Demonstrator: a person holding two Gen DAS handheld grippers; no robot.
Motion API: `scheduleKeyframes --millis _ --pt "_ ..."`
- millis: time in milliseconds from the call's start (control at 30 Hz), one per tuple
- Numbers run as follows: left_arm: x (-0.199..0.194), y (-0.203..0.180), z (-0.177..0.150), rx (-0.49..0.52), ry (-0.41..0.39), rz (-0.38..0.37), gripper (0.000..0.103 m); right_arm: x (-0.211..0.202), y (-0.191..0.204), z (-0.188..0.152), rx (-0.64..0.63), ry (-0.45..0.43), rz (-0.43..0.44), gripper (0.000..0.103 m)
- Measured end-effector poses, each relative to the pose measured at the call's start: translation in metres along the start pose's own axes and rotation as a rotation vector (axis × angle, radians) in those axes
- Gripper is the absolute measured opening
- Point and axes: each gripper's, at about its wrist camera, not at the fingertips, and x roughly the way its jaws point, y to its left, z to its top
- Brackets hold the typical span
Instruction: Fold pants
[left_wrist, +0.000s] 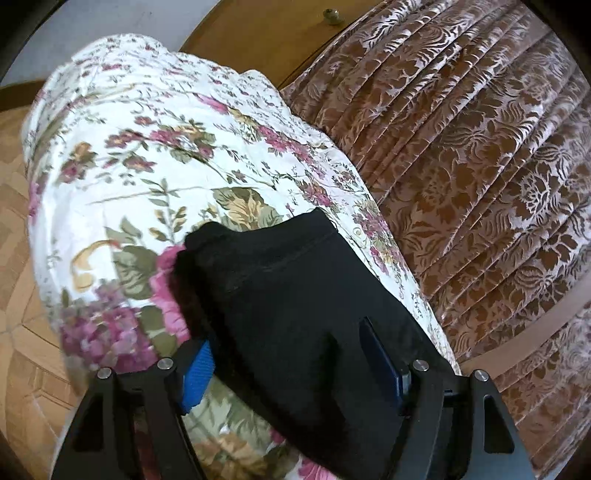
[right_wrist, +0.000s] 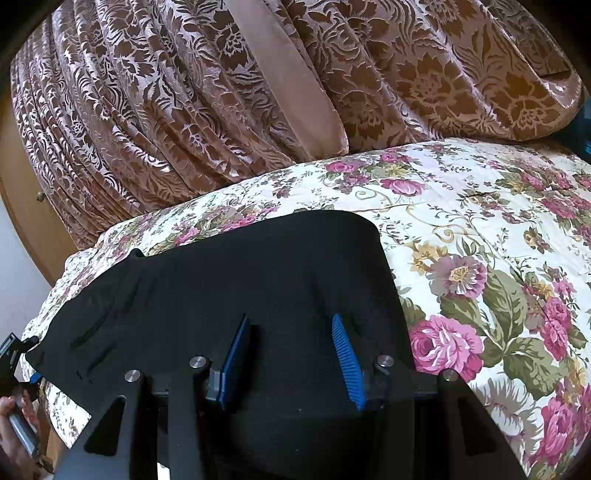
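the black pants (right_wrist: 229, 288) lie on the floral bedspread (right_wrist: 480, 229), with the brown patterned curtain (right_wrist: 184, 92) close behind; the left gripper (left_wrist: 291, 354) is released, cloth between its spread pads. the right gripper (right_wrist: 291, 354) straddles the pants, pads (right_wrist: 347, 354) apart, grip unclear; the near edge is cut off.

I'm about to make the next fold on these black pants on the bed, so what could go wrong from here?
1. The left gripper stands open around the black pants; lifting now could leave that end behind.
2. The right gripper also looks open, with no firm pinch.
3. The pants lie near the edge of the floral bedspread and may slide off.
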Motion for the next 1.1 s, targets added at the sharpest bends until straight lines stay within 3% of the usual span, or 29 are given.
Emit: scheduleKeyframes --millis 67,133,200,467,633,1100 --pt "0.005 -0.008 0.001 0.034 0.007 0.009 0.068 0.0 0.0 0.0 0.001 0.002 -0.002 0.048" --pt "0.01 -0.016 -0.001 0.078 0.033 0.015 0.039 0.0 0.001 0.0 -0.004 0.002 -0.006 0.048" --pt "0.014 -0.021 -0.005 0.109 0.059 0.043 0.018 0.0 0.004 -0.001 -0.019 0.0 -0.018 0.048" --pt "-0.007 -0.047 -0.006 0.123 -0.038 0.027 0.014 0.004 0.021 0.011 -0.099 0.1 -0.114 0.05" --pt "-0.026 -0.083 -0.006 0.23 -0.092 -0.023 0.014 0.005 0.022 0.011 -0.103 0.103 -0.116 0.053" --pt "-0.047 -0.132 -0.019 0.342 -0.081 -0.119 0.014 0.007 0.027 0.009 -0.127 0.109 -0.133 0.057"
